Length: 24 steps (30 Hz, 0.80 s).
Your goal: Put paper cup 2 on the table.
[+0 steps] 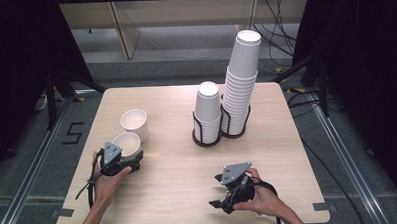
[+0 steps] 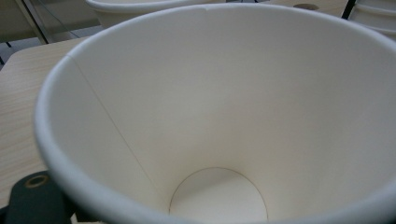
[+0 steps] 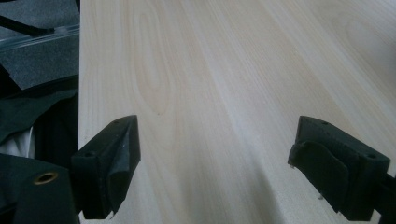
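Observation:
A white paper cup (image 1: 127, 141) stands near the table's left edge, and its inside (image 2: 224, 93) shows from very close in the left gripper view. My left gripper (image 1: 135, 159) is at the cup's near side, shut on its rim wall; one black finger (image 2: 35, 198) lies outside the wall. A second white cup (image 1: 135, 122) stands just behind it, its rim (image 2: 140, 5) at the top of the left gripper view. My right gripper (image 1: 215, 191) rests near the table's front edge, open (image 3: 215, 154), with bare wood between its fingers.
Two stacks of upside-down white cups stand in black wire holders at the back centre: a short one (image 1: 208, 109) and a tall one (image 1: 243, 75). The wooden table (image 1: 173, 158) ends at a front edge near both hands. Dark floor and cables surround it.

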### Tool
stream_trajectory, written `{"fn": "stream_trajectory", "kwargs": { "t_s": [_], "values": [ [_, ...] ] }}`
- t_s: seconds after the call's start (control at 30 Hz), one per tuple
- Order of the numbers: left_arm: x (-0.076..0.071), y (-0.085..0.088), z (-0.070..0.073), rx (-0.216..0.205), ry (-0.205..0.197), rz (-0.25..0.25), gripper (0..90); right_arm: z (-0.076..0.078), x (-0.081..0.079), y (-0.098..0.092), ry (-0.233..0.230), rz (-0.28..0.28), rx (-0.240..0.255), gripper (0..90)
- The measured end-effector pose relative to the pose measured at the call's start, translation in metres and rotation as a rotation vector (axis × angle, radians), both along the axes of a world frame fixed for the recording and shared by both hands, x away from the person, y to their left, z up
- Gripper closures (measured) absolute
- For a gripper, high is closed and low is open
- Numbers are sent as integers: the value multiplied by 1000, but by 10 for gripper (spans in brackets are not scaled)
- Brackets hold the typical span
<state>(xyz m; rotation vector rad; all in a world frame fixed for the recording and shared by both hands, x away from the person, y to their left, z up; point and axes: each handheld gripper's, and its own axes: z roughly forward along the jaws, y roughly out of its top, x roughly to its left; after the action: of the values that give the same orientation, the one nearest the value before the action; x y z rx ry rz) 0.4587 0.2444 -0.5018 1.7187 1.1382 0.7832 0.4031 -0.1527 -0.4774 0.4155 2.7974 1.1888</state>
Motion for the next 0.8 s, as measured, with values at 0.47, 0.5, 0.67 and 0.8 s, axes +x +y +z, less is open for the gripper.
{"fn": "stream_trajectory", "kwargs": {
  "t_s": [0.47, 0.5, 0.67, 0.8],
  "values": [
    [-5, 2, -7, -4, 13, -13, 145, 0, 0, 0, 1, -1, 1, 161],
    [-5, 2, -7, -8, 11, -15, 145, 0, 0, 0, 2, -2, 2, 161],
    [-9, 3, -6, -9, 27, -8, 145, 0, 0, 0, 4, -2, 1, 161],
    [-12, 4, -6, -7, 45, -15, 145, 0, 0, 0, 5, 0, 0, 161]
  ]
}}
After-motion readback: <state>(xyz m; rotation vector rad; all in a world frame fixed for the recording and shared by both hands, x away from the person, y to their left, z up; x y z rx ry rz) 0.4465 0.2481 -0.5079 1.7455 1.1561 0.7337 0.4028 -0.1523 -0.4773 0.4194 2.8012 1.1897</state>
